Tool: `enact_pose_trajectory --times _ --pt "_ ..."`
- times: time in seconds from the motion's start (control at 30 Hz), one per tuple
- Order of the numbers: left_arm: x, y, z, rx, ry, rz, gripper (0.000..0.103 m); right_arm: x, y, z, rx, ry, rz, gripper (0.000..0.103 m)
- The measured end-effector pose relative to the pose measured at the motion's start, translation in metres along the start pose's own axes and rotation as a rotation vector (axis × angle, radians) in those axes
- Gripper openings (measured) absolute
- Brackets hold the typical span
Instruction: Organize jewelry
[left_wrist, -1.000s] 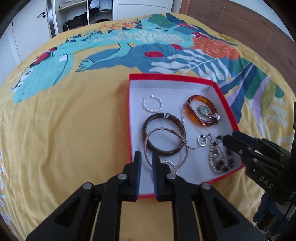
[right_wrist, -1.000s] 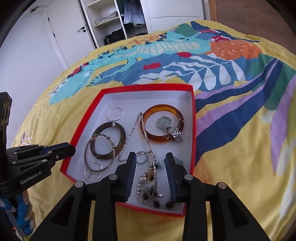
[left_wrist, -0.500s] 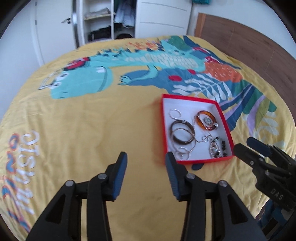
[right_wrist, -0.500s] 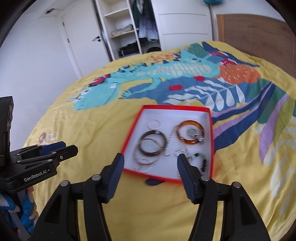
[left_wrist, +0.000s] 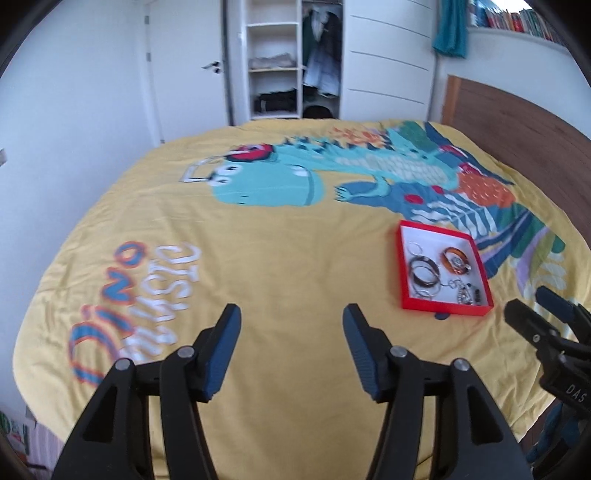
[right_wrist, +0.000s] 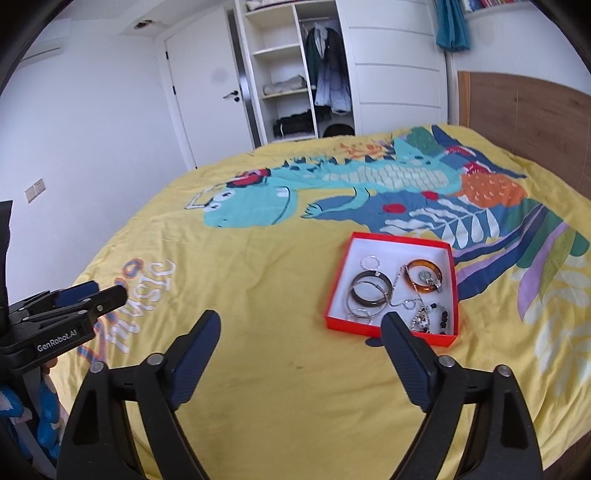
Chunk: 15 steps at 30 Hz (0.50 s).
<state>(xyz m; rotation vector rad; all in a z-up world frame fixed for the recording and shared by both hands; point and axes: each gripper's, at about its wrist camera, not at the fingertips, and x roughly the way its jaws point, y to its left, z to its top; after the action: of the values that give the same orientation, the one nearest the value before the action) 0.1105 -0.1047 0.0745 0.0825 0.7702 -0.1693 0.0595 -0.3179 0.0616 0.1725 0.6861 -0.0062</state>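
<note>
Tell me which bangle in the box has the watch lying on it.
The amber-orange bangle; the dark brown bangle carries only thin silver hoops.

Bedspread (right_wrist: 295, 369) bare near side; red box (right_wrist: 392, 328) sole obstacle, right.

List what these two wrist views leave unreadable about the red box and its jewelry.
- Red box, right wrist view: its near edge is partly covered by a finger of the right gripper, whose jaws are opening with nothing between them.
- Beaded pieces, left wrist view: blurred and too small to tell apart.
- Watch on the amber bangle: dial too small to read.
</note>
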Motion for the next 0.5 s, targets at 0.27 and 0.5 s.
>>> enact_pose_trajectory --times 0.27,0.5 --pt "-0.057 0.035 -0.023 -0.03 -0.069 0.056 0.059 -0.042 0.037 -0.017 -0.03 -0.044 0.003 0.097" --pt "-0.089 0.054 -0.039 -0.042 -0.114 0.068 0.065 -0.07 0.051 -0.028 -0.04 -0.084 -0.01 0.103"
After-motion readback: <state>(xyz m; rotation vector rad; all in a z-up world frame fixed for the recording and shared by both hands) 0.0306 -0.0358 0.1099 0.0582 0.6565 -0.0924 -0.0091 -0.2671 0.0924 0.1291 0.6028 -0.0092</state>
